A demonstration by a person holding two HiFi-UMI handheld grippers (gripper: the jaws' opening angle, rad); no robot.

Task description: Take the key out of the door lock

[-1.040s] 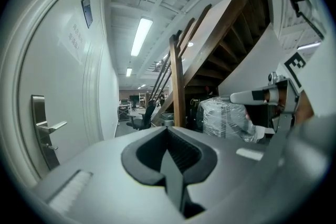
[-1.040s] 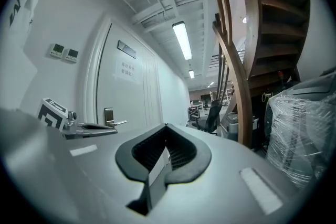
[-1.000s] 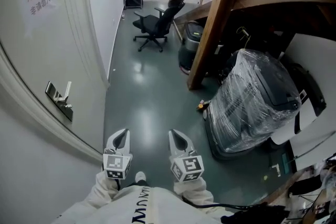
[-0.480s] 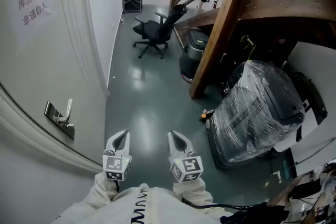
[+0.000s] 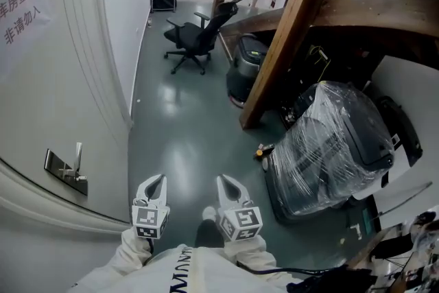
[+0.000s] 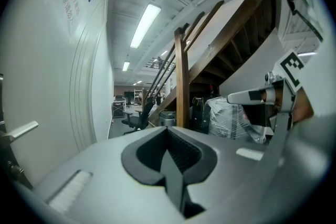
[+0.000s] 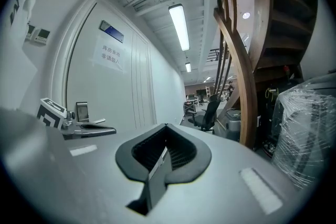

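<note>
Standing beside the white door (image 5: pixel 41 79), both grippers held low and close to the body. The left gripper (image 5: pixel 158 179) has its jaws pressed together with nothing between them. The right gripper (image 5: pixel 223 180) is the same, closed and empty. Both point forward over the floor (image 5: pixel 178 127), side by side and apart from each other.

Open room: a clear strip of glossy grey-green floor runs ahead between the door's wall on the left and the slanted wooden post (image 5: pixel 281 38) on the right. A black office chair (image 5: pixel 195 38) stands further down. The bulky machine wrapped in clear film (image 5: pixel 336 141) sits to the right, well apart from the grippers.

The door is smooth and painted, with raised moulding and a paper sign (image 5: pixel 20 14). The metal lock plate (image 5: pixel 53 162) is rectangular, with a slim silver lever (image 5: pixel 77 156) standing off it, on the door to the left of the left gripper and not touched.

The key would be at that plate, but it is too small to make out, so I cannot tell its direction or long axis.
</note>
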